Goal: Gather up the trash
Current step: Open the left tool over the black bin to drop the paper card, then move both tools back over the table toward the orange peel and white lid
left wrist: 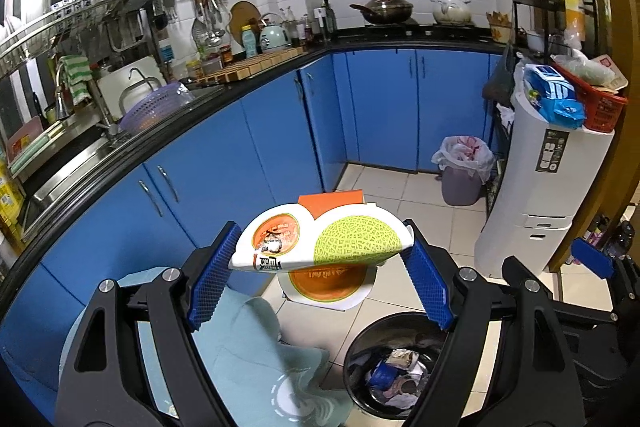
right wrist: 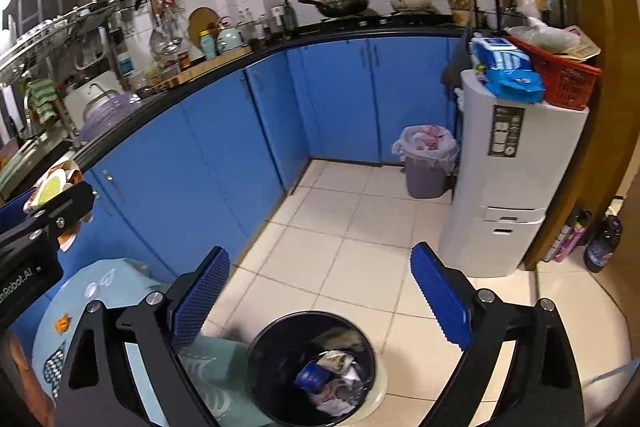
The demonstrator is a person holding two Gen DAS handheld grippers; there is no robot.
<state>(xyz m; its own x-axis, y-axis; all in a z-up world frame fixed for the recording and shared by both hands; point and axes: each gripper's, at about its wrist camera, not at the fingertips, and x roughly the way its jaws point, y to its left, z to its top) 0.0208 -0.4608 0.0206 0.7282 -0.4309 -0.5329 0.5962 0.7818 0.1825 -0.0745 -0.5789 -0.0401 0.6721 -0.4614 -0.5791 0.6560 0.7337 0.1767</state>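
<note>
Blue cabinets (left wrist: 248,131) sweep across the middle of both views under a dark tabletop (left wrist: 352,41) crowded with kitchenware. A tall white appliance (left wrist: 540,195) stands at the right of the frame, with a red basket (left wrist: 600,103) on top. The floor (right wrist: 360,235) is pale tile. In the far corner, centre right, a purple bin (left wrist: 462,175) lined with a white bag sits against the cabinets.

At the bottom of both views a black trash can (right wrist: 312,367) stands open on the floor, with crumpled wrappers and a blue scrap inside. A pale teal cloth (left wrist: 256,355) spreads at the lower left beside it.

The left gripper (left wrist: 320,267) grasps a bent paper package (left wrist: 320,243) printed with a green melon and an orange circle; its blue fingers (left wrist: 210,279) press on both ends, holding it in mid-frame, above and to the left of the trash can in the left wrist view. The same package shows at the left edge of the right wrist view.

The right gripper (right wrist: 320,307) hangs just above the trash can's mouth, its fingers (right wrist: 200,299) released and spread wide with nothing between them.
</note>
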